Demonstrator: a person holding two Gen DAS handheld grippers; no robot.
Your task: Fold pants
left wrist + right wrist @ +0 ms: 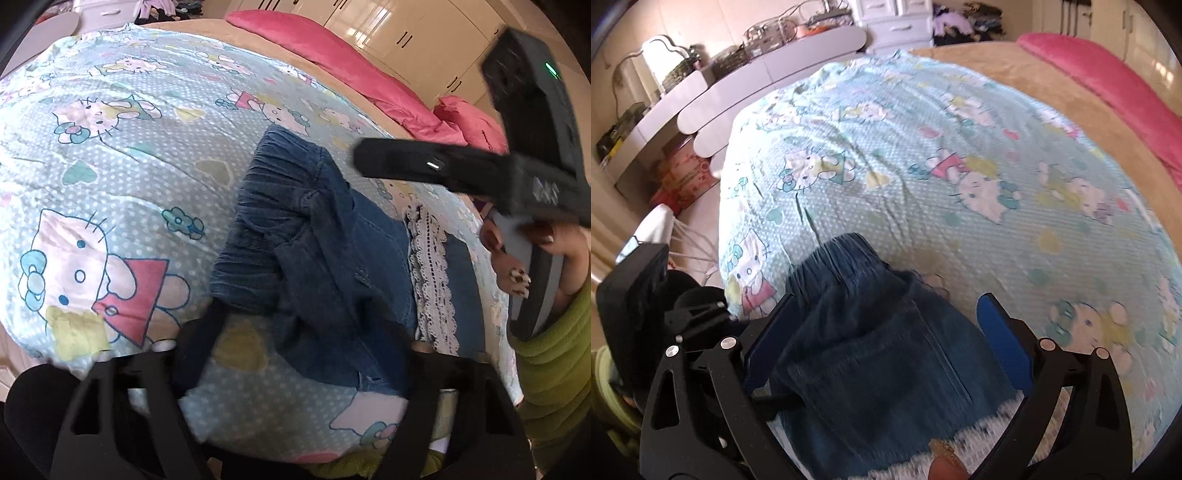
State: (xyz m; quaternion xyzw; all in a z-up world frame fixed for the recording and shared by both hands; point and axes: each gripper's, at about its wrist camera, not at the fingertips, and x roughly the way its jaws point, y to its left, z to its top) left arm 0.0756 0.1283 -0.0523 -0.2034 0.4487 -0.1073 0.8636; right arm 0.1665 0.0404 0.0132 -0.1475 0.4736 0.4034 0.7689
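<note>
Dark blue denim pants [325, 258] lie folded on the bed, with a gathered waistband at the far end and a white lace hem [432, 280] along the right. My left gripper [314, 325] stands open, and its fingers straddle the near part of the pants. My right gripper [369, 158] hovers over the pants' far right side, held by a hand [517, 266]. The right wrist view is blurred. There my right gripper [886, 332] is open, its blue pads [1001, 343] wide apart above the pants [871, 350]. My left gripper [713, 317] is at the waistband's left.
A pale blue cartoon-cat sheet [129, 147] covers the bed, with a tan cover and pink bedding [332, 48] beyond it. Cream wardrobes [424, 33] stand behind. A white dresser [738, 85] runs along the bed's left side. A green sleeve [554, 350] is at the right.
</note>
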